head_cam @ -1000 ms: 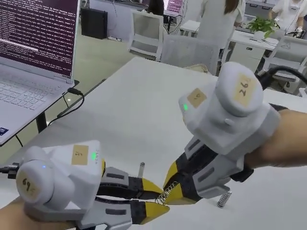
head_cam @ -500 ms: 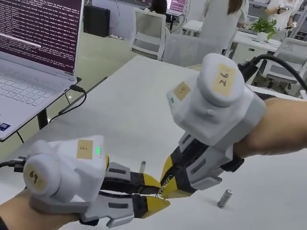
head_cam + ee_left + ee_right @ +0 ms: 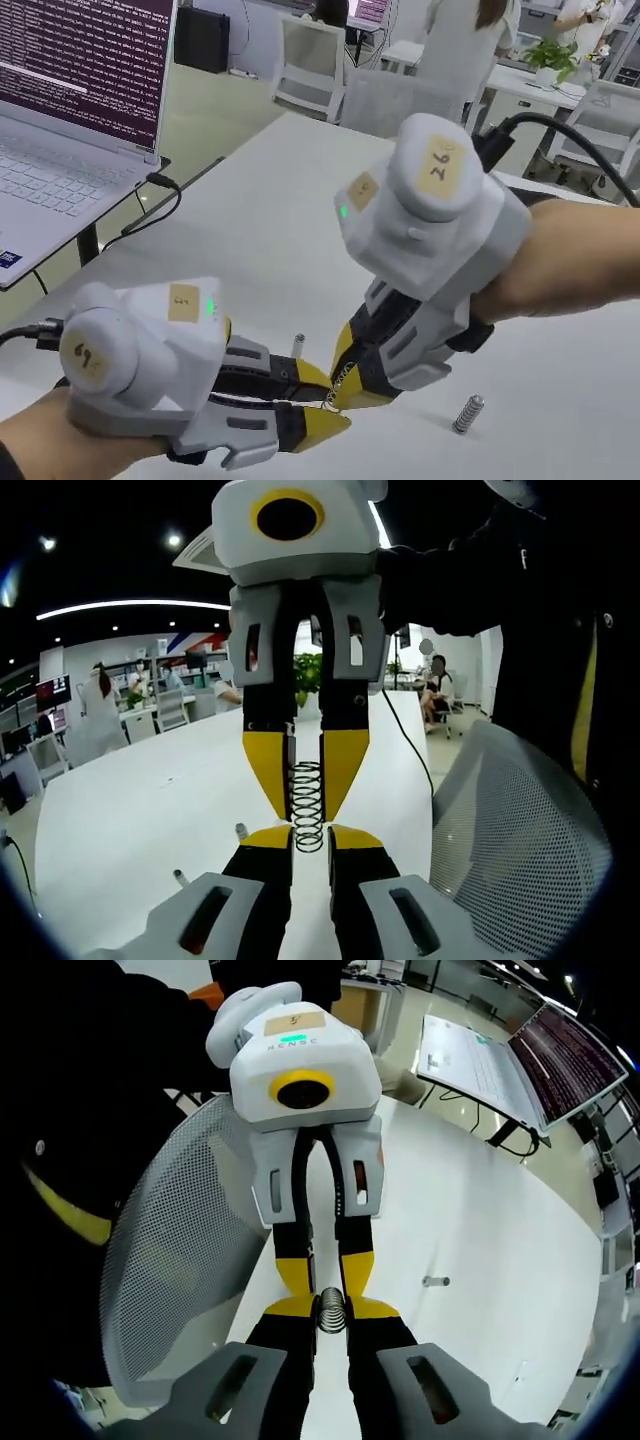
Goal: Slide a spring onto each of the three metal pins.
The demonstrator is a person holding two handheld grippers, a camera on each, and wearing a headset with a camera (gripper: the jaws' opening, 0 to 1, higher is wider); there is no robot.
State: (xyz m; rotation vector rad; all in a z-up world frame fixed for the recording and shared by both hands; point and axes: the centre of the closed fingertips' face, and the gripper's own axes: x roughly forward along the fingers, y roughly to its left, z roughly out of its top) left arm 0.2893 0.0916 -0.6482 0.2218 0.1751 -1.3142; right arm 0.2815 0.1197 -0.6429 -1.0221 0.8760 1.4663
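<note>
Spring: bare coil, clear of the table, lying lengthwise between the yellow tips of both grippers. Right gripper: jaws clamped on one end of it. Left gripper: jaws closed on the other end, tips meeting the right's. Bare pin: upright on white table, just behind the tips. Second pin: wears a coil, off to the right. Laptop: open, far left
</note>
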